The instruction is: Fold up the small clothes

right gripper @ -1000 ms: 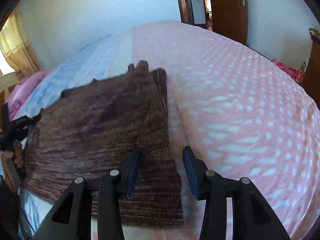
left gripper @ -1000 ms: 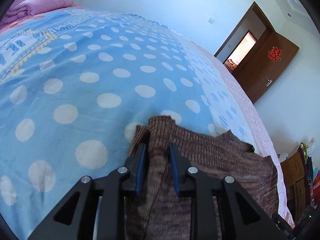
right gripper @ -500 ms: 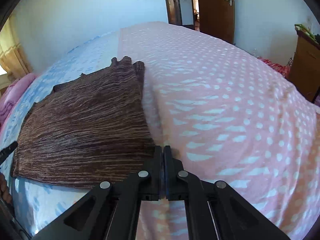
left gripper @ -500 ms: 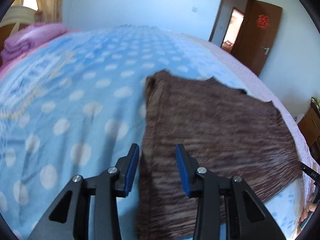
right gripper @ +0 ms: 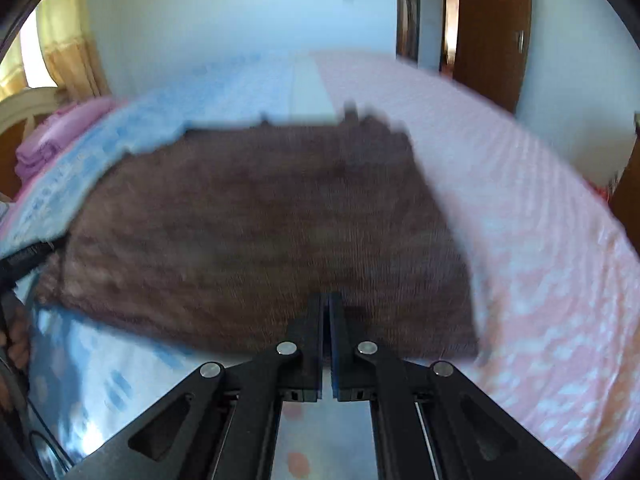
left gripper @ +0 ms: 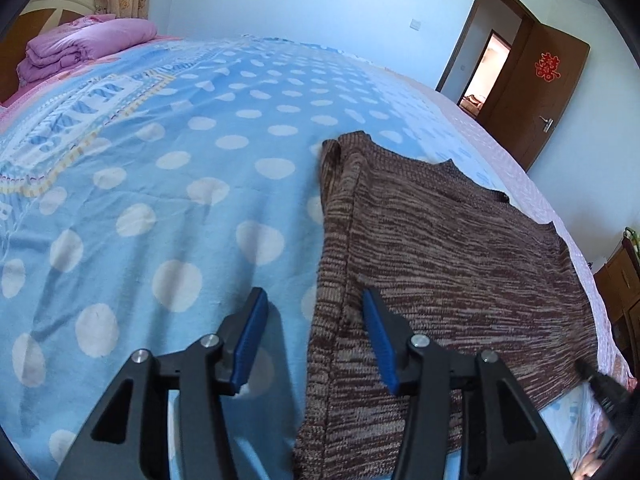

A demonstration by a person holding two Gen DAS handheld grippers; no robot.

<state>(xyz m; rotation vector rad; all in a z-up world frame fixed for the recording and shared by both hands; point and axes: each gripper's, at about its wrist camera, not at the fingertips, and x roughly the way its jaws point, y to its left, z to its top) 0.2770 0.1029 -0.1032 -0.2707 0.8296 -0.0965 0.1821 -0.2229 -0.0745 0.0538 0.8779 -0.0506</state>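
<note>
A brown knit sweater (left gripper: pixel 440 260) lies flat on the bed, its left sleeve folded in along the side. My left gripper (left gripper: pixel 314 298) hovers low over that folded left edge; its jaws are opening, with the edge between the blue pads (left gripper: pixel 252 328) but not pinched. The right wrist view is blurred. There the sweater (right gripper: pixel 260 232) fills the middle, and my right gripper (right gripper: pixel 326 300) is shut over its near hem with nothing visible between the pads. The other gripper's tip shows at each view's edge: the right (left gripper: pixel 600 388), the left (right gripper: pixel 28 256).
The bed cover is blue with white dots (left gripper: pixel 160 200) on one side and pink (right gripper: pixel 540 240) on the other. A folded pink quilt (left gripper: pixel 88 44) lies by the headboard. A brown door (left gripper: pixel 548 92) and a wooden cabinet (left gripper: pixel 624 288) stand beyond the bed.
My left gripper let go of the folded sleeve, drew back along the sweater's left edge and widened its jaws. My right gripper shut and swung left over the near hem.
</note>
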